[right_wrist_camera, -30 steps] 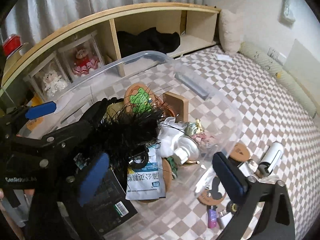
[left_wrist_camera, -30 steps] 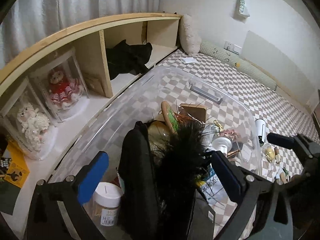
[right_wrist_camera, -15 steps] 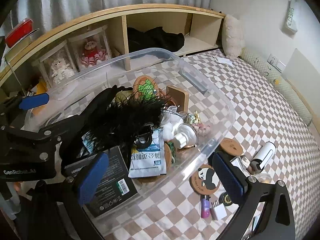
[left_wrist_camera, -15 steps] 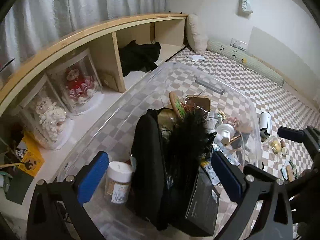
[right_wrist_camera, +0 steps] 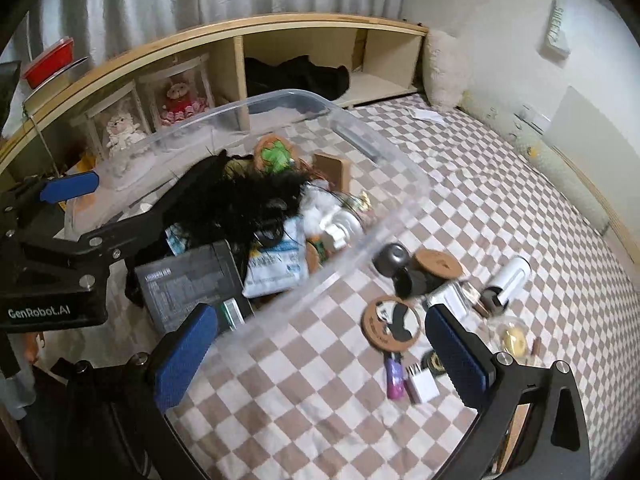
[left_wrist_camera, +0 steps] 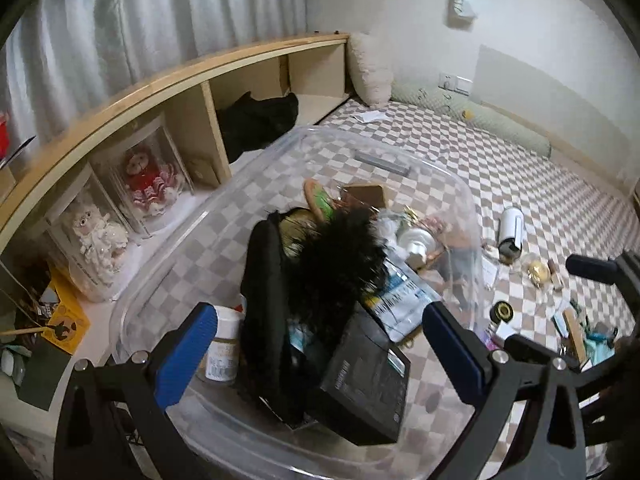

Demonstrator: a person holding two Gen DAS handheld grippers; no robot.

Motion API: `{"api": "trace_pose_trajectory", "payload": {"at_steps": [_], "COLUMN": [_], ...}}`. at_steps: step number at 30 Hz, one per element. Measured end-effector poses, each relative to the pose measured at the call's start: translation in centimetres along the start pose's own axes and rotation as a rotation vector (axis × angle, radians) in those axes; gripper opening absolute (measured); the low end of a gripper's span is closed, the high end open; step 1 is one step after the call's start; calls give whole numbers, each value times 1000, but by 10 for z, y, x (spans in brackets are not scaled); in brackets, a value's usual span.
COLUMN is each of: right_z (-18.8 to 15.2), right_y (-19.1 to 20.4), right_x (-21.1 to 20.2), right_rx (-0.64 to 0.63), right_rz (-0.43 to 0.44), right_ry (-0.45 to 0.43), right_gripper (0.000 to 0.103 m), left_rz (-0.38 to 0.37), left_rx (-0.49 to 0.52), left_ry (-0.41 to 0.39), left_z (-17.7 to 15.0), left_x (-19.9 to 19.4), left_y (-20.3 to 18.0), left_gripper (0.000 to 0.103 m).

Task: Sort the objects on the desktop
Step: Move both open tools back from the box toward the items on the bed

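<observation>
The clear plastic bin sits on the checkered bedspread, already loaded with a black feather piece, a black box, a white printed pouch, a white pump bottle and a green-faced cork coaster. Just outside the bin's near wall, loose things remain on the bedspread: a panda cork coaster, a plain cork coaster, a dark round object, a white cylinder, a purple tube and a small white plug. The right claw hangs above the bedspread in front of the bin, its blue pads spread wide and nothing between them. The left claw hovers over the bin's near end, likewise wide and empty. The step in hand looks like a reach for the next loose item, with much of the sorting done but a fair scatter left. The next move probably calls for lowering the right claw onto the panda coaster or the purple tube; a flat coaster will want one pad slid under an edge, since it lies flush on soft cloth.
</observation>
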State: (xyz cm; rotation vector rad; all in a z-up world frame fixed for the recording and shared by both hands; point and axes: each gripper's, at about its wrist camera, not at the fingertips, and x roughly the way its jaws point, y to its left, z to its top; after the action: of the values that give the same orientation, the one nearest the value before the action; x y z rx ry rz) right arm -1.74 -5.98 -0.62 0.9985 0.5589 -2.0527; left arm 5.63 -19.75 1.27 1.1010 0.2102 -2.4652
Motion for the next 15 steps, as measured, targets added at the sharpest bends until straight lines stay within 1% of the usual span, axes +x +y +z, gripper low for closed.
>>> {"api": "trace_pose_trajectory", "payload": {"at_steps": [5,7,10,14,15], "right_z": [-22,-30,-43,-64,-70], "right_y": [-16,-24,-40,-69,-74], "right_x": [-15,-21,-34,-48,-51], "right_rx": [35,52,108,212,232], "right_rz": [-23,-40,-57,-82,-89], "right_ry": [-17,-30,-66,-76,-81], "right_gripper": [103,103,103,103,103], "left_rz": [-12,-15,-32,-99,-106], "left_rx": [64,88,117,143,148], "left_ry": [-23,-48,-82,-65,-60], "left_z": [-10,-13,-17,-24,-26], "left_x": [-8,-15,-23,-22,-20], "left_y": [-23,-34,-47,-67,-72], "left_gripper": [103,103,103,103,103]}}
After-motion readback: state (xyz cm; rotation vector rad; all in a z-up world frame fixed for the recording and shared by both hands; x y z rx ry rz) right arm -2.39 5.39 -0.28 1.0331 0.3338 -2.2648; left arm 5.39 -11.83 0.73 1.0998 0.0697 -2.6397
